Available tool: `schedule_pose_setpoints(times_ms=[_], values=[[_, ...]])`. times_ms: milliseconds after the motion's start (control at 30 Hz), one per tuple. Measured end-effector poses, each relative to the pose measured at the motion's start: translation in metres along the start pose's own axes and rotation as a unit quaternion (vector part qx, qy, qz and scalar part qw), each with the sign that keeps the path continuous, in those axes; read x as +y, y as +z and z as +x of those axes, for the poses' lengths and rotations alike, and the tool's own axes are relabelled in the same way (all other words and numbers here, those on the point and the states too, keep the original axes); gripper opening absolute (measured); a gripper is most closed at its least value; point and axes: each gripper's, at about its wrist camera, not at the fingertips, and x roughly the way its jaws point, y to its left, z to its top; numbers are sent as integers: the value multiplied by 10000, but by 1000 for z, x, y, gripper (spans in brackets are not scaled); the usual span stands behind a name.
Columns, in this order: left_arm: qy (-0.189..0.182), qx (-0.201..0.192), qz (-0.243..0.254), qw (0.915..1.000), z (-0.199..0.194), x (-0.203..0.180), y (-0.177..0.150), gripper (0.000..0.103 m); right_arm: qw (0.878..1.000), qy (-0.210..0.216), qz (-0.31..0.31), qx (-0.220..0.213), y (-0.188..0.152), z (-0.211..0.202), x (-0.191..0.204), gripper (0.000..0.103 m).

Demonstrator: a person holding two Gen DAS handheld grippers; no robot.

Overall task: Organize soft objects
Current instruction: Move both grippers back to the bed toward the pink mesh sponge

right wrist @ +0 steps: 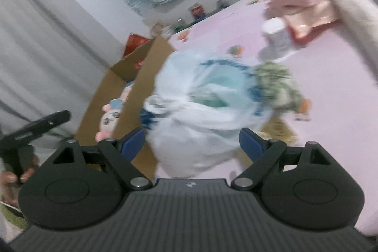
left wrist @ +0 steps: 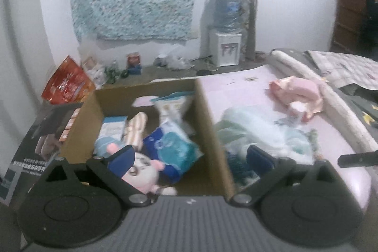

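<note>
A pink bed sheet (left wrist: 236, 89) spreads beneath your work, with an open cardboard box (left wrist: 205, 115) on its left side. Inside the box lie a pink-and-white plush doll (left wrist: 141, 171), a blue tissue pack (left wrist: 170, 143) and other soft packets. Just right of the box wall sits a pale plastic bag (right wrist: 200, 98) of soft goods, blurred. Your right gripper (right wrist: 191, 142) stands released, its blue pads either side of that bag. Your left gripper (left wrist: 190, 158) hangs released, straddling the box wall, grasping nothing. A pink cloth bundle (left wrist: 297, 96) rests farther back.
</note>
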Motion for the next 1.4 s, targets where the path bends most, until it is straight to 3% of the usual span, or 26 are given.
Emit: schedule_pose_setpoints(times_ms=[167, 400, 567, 700, 800, 900, 967, 1167, 1400], values=[[-254, -32, 353, 9990, -1, -41, 3, 103, 9992, -326, -34, -213, -13, -17, -21, 87], [-754, -31, 411, 9963, 5, -93, 1, 103, 9978, -535, -284, -285, -20, -21, -34, 87], [-1294, 135, 379, 9908, 15, -132, -17, 103, 9961, -692, -367, -416, -27, -26, -43, 87], [-1623, 327, 437, 9852, 30, -163, -40, 102, 9974, -562, -284, -344, -23, -27, -56, 85], [-1717, 440, 597, 9824, 43, -186, -58, 99, 9978, -483, -416, -183, -18, -19, -60, 78], [-1762, 625, 785, 9792, 60, -205, -75, 91, 9985, -396, -380, 79, -9, -3, -68, 62], [-1808, 790, 804, 9770, 73, -212, -82, 79, 9986, -359, -341, 211, -4, 10, -72, 50], [-1893, 1114, 683, 9732, 106, -217, -96, 55, 9981, -379, -385, 304, 11, 44, -76, 42], [-1949, 1316, 683, 9695, 124, -218, -108, 50, 9966, -390, -270, 674, -2, 56, -85, 37]])
